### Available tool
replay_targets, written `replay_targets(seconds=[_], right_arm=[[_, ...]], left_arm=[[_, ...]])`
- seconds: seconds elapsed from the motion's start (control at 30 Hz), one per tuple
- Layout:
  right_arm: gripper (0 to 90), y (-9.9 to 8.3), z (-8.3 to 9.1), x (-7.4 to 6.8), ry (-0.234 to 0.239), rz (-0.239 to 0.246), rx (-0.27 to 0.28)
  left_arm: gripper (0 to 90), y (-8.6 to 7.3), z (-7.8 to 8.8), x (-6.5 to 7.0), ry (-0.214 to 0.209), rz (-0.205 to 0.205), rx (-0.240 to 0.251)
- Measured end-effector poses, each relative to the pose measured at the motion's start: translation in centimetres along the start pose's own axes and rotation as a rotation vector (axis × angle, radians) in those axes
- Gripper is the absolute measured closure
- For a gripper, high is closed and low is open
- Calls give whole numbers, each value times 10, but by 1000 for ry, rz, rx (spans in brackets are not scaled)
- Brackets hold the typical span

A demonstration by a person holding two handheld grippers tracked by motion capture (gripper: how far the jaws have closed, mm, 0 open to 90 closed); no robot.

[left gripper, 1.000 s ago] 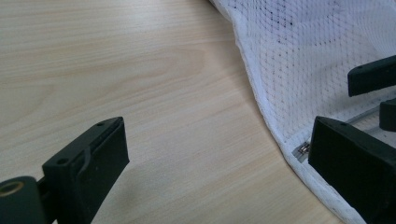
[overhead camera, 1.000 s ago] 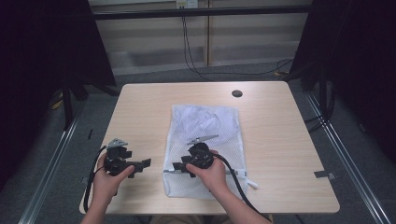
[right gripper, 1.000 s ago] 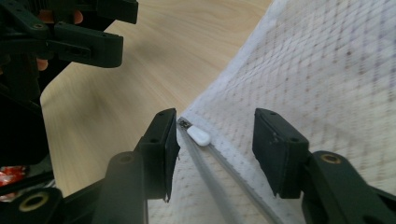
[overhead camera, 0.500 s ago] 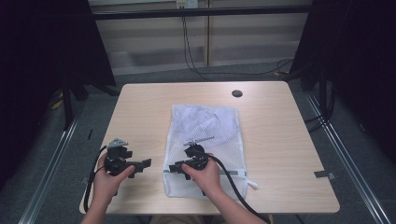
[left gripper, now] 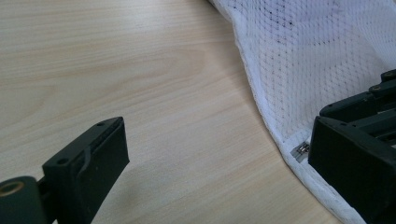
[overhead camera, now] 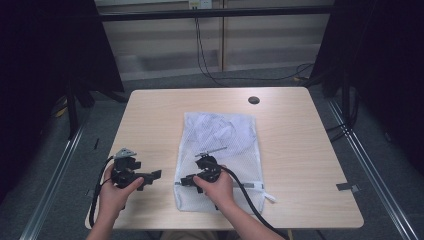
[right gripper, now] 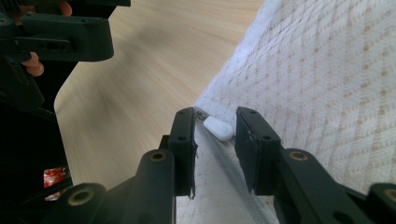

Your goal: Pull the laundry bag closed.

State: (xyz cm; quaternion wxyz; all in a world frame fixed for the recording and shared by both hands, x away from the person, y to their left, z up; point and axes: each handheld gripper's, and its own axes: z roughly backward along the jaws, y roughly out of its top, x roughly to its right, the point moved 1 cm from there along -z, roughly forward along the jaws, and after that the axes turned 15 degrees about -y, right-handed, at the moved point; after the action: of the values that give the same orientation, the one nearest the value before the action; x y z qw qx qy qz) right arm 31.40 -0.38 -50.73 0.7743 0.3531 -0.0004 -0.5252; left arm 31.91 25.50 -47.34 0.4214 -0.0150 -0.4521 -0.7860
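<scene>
A white mesh laundry bag [overhead camera: 225, 145] with pale clothing inside lies flat in the middle of the wooden table [overhead camera: 300, 150]. My right gripper [overhead camera: 184, 181] rests over the bag's near left corner, pointing left. Its jaws stand slightly apart on either side of the white zipper pull [right gripper: 218, 128] at the end of the zipper, so my right gripper [right gripper: 215, 140] is open. My left gripper [overhead camera: 156, 175] is held left of the bag above bare wood, pointing right at that corner. My left gripper [left gripper: 219, 177] is wide open, with the bag's edge [left gripper: 261, 102] and a metal zipper end [left gripper: 301, 150] before it.
A black round grommet [overhead camera: 253, 100] sits in the table's far side. A white tab [overhead camera: 270, 196] sticks out from the bag's near right end. Cables trail from both grippers toward the near table edge. Metal rails [overhead camera: 360, 150] run along the floor beside the table.
My right gripper has slid left along the bag's near end to its left corner. The left gripper has stayed where it was.
</scene>
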Motion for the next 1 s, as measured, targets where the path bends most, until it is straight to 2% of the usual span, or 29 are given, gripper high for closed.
replay_targets(seconds=[0.43, 0.73, 0.8, 0.9, 1.0], right_arm=[[703, 2, -6, -3, 7, -52, -13], [710, 5, -6, -4, 16, -54, -4], [706, 4, -7, -5, -10, -54, -16], [690, 2, -8, -5, -20, -58, -20], [679, 3, -10, -6, 1, -74, -13]], left_arm=[[49, 1, 1, 0, 4, 1, 4], [50, 0, 1, 0, 4, -3, 4], [51, 0, 2, -1, 2, -4, 1], [51, 0, 2, -1, 2, -4, 1], [51, 0, 2, -1, 7, -4, 0]])
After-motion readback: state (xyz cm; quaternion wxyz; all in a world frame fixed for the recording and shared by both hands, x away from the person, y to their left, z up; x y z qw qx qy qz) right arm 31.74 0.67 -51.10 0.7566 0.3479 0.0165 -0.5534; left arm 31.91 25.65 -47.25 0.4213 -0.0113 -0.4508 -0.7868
